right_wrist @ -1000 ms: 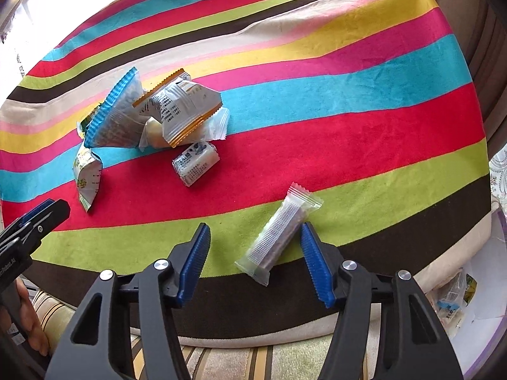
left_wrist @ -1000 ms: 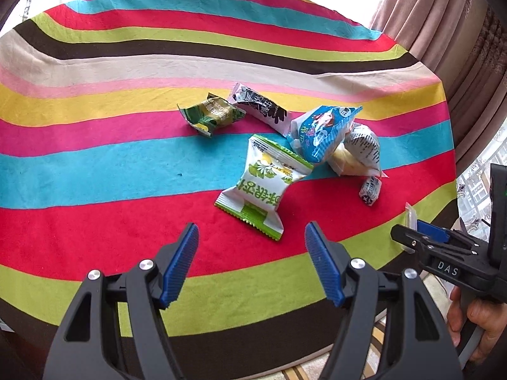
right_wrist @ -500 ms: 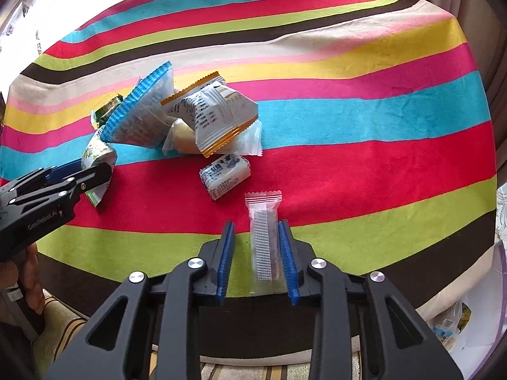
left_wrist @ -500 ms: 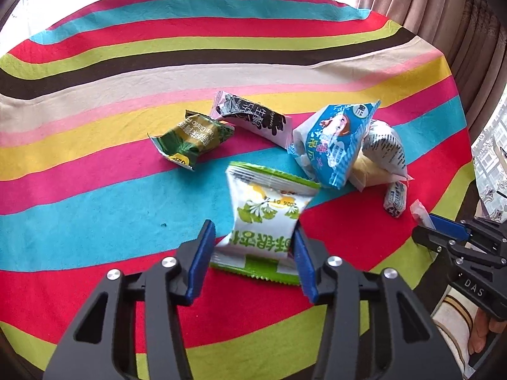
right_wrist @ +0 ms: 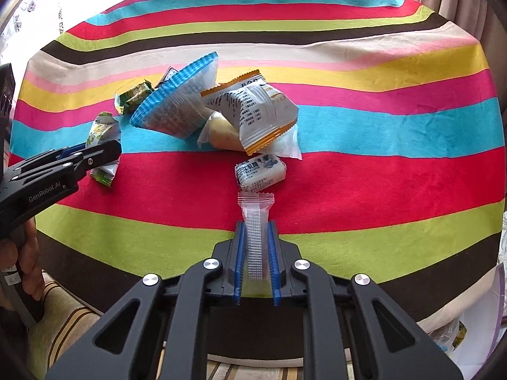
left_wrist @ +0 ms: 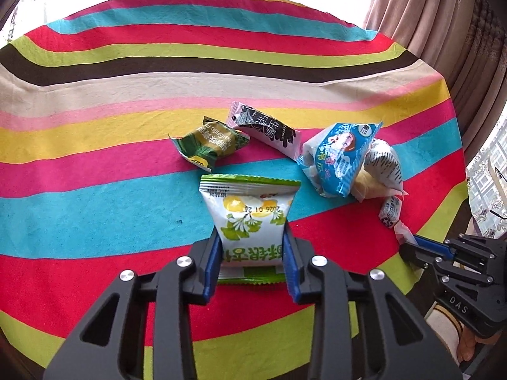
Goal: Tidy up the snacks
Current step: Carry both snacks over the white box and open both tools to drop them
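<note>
My left gripper (left_wrist: 252, 237) is shut on a white and green snack packet (left_wrist: 250, 218) over the striped cloth; the packet also shows in the right wrist view (right_wrist: 103, 133). My right gripper (right_wrist: 256, 231) is shut on a slim clear wafer stick packet (right_wrist: 255, 221) near the cloth's front edge. A pile of snacks lies behind: a blue packet (left_wrist: 340, 155), a white packet with orange edges (right_wrist: 256, 112), a small white roll (right_wrist: 259, 172), a dark green packet (left_wrist: 210, 144) and a black and pink bar (left_wrist: 267, 128).
The striped cloth (left_wrist: 95, 190) covers a round table. Curtains (left_wrist: 443, 31) hang at the back right. A striped cushion (right_wrist: 63, 326) sits below the table's front edge. A bag of snacks (right_wrist: 453, 338) lies at the lower right.
Both grippers moved forward and closed. The left one closed on the white and green packet. The right one closed on the clear wafer stick, which turned to point straight ahead.
</note>
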`<action>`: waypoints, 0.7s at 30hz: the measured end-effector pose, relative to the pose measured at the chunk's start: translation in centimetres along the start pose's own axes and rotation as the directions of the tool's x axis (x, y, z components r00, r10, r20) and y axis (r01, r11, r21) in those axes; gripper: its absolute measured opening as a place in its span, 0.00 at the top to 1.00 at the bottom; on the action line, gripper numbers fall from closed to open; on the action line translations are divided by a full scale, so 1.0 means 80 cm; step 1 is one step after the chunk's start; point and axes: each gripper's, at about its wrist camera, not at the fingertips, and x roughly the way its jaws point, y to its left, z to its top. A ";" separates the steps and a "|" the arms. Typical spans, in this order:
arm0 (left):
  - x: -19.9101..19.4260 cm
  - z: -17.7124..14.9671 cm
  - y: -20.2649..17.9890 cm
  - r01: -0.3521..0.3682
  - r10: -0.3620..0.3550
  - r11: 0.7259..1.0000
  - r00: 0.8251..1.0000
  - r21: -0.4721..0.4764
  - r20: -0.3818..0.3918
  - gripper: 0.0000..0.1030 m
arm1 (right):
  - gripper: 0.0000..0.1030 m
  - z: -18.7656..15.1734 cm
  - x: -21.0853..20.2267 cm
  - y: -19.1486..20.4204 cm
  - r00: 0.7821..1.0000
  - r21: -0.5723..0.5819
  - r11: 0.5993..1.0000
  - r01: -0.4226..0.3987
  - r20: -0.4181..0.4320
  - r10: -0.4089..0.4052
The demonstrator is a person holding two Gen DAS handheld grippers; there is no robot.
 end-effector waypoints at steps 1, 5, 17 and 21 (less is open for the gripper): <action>-0.003 -0.001 0.000 0.000 0.000 1.000 1.000 -0.004 0.001 0.67 | 0.86 0.000 -0.001 0.002 1.000 -0.008 1.000 -0.002 -0.001 0.002; -0.018 -0.005 -0.003 -0.010 0.010 1.000 1.000 -0.020 0.008 0.67 | 0.86 -0.002 -0.009 0.007 1.000 -0.020 1.000 -0.003 0.008 0.004; -0.054 -0.031 -0.041 0.021 -0.021 0.998 1.000 -0.056 0.011 0.67 | 0.86 -0.018 -0.040 -0.002 0.999 0.013 0.999 -0.033 0.029 0.033; -0.061 -0.037 -0.063 0.034 -0.034 0.999 0.999 -0.041 0.006 0.67 | 0.86 -0.025 -0.052 -0.016 0.999 0.047 0.998 -0.042 0.036 0.041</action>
